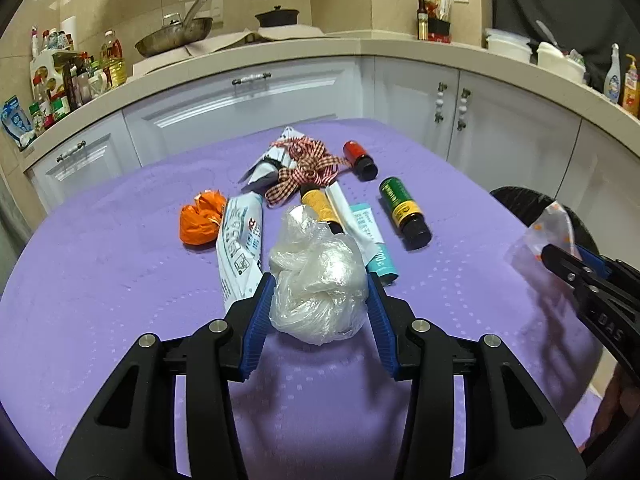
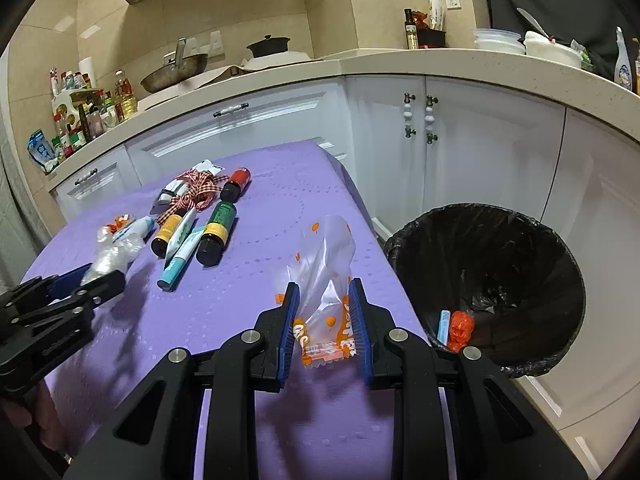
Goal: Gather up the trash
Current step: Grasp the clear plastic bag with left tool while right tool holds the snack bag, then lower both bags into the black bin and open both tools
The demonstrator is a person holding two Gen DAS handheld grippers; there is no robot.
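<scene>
On a desk covered with a purple dotted cloth point(image 1: 120, 280), the left gripper point(image 1: 320, 292) had its blue pads against both sides of a crumpled ball of clear plastic film point(image 1: 318, 280), which rested on the cloth at the near end of a row of litter. The right gripper point(image 2: 324, 320) was clamped on a clear plastic wrapper printed with orange dots and lettering point(image 2: 324, 280), held above the desk's edge, its loose top standing upright. Only the right wrist view showed inside the round bin lined with a black bag point(image 2: 492, 280), just beside the desk, where a crumpled orange scrap point(image 2: 460, 330) and a small pale blue packet point(image 2: 443, 326) lay at the bottom. Only the left wrist view showed clearly a knotted orange plastic bag point(image 1: 200, 220) beside a white printed pouch point(image 1: 240, 240). Both showed a red checked ribbon point(image 1: 304, 168) and three small dark bottles.
</scene>
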